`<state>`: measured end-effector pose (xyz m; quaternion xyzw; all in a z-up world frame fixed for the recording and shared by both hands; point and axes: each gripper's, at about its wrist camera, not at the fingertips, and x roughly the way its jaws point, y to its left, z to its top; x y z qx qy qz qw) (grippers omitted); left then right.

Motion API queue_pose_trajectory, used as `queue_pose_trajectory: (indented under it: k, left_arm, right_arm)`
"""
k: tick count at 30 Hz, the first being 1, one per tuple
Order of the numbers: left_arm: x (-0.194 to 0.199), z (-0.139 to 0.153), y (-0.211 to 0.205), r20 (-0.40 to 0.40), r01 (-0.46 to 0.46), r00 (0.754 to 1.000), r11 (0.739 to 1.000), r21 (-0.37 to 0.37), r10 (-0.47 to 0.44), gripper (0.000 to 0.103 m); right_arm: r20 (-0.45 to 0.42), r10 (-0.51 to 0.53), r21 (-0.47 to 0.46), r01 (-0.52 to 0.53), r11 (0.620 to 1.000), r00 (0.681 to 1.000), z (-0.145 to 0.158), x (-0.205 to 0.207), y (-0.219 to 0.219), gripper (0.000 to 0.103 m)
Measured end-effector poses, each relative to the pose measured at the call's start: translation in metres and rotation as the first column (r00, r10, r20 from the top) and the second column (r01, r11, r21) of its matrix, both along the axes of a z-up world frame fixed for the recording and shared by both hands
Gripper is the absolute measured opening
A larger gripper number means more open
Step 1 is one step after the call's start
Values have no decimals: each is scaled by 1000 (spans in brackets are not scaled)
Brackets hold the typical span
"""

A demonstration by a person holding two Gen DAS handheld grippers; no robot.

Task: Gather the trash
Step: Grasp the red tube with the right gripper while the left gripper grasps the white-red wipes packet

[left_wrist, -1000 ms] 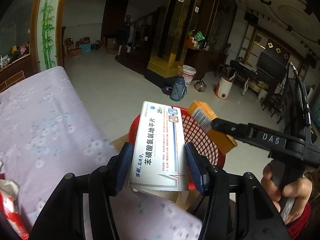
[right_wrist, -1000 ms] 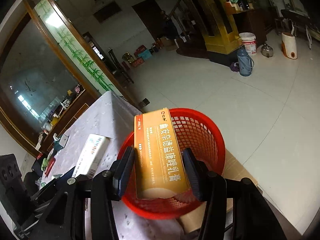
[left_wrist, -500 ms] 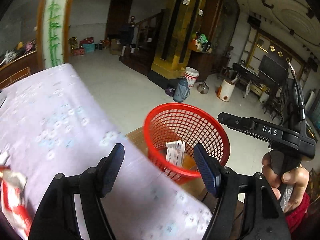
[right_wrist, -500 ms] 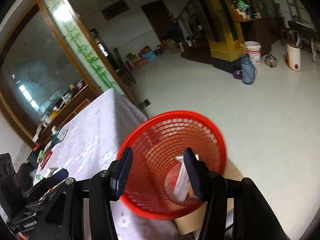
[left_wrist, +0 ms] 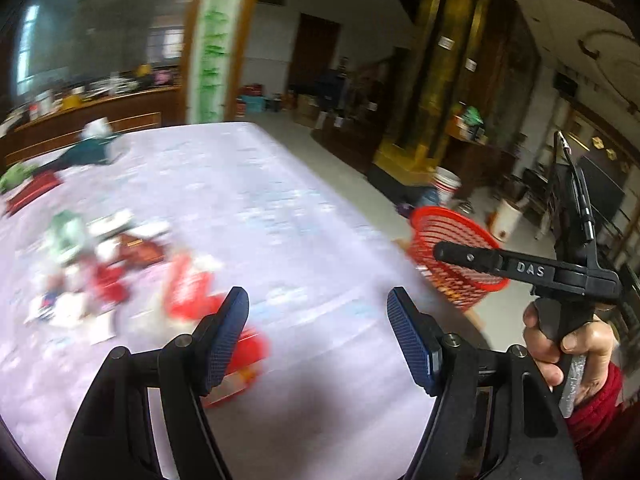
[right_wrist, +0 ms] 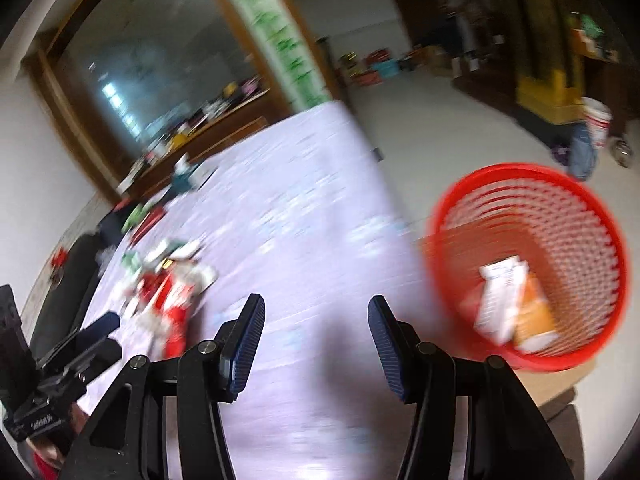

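A big tiled room, blurred by motion, and up front a table under a pale lilac flowered cloth (left_wrist: 280, 216). Over it hangs the left gripper (left_wrist: 318, 334), blue pads spread wide with nothing between them. Just ahead and to its left lies the litter: a red packet (left_wrist: 188, 288) nearest the left fingertip, then a scattered heap of red, white and green wrappers (left_wrist: 92, 256), too smeared to name one by one. The right gripper (right_wrist: 316, 332) is also gaping and empty, above the cloth near the table's right edge; in the left wrist view its black body shows at the right, gripped by a hand (left_wrist: 572, 344) in a red sleeve. Beyond that edge stands the red mesh basket (right_wrist: 580, 208), with a white box (right_wrist: 500, 296) and an orange box (right_wrist: 534, 316) lying inside it.
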<state>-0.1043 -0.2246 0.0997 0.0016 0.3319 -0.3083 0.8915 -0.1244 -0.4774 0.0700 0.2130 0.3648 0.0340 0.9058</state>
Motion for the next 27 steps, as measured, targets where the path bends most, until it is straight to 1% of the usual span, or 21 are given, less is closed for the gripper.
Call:
queue_pose_trajectory:
  k: [3,6,8,11,14,16,18,19,22,27]
  left_arm:
    - [2,-6,45,-24,-78,997,997,-15,78,70]
    - [7,-13,90,-38,-173,984,985,-17,173,70]
    - [11,-15,110,-42,-218,975,976,-20,217,70]
    - [14,-22,132,-56,-258,965,966,-33,256,70]
    - [17,-24,136,-61,-271,961,962,-34,269,70]
    - [21,-24,133,-65,-269,962,962,-39,266,70]
    - [23,-24,130,-70,-260,964,965,-39,257,70]
    - [26,-26,128,-71,-255,965,966,-37,252,70]
    - [32,-28,116,-73,-230,971,973,-21,228,70]
    - [53,-36,87,-112,-167,980,986,-3,165,70]
  right_arm:
    - [-34,101,15,-100,995,994,-9,18,38,58]
    - [-66,176,15,-175,984,982,-19,31,74,58]
    - [-91,213,10,-213,977,973,-26,42,96,58]
    - [-110,261,17,-261,965,959,-33,57,121,58]
    - [-127,284,2,-286,958,950,-38,69,141,58]
    - [-152,293,-31,-301,953,944,-46,76,153,58]
    - [-169,292,-36,-302,953,941,-51,78,157,39]
    - [-175,306,-24,-315,949,936,-54,78,156,25]
    - [-157,310,-7,-315,949,938,-52,69,145,23]
    - [-109,286,-52,-293,955,952,-39,43,123,23]
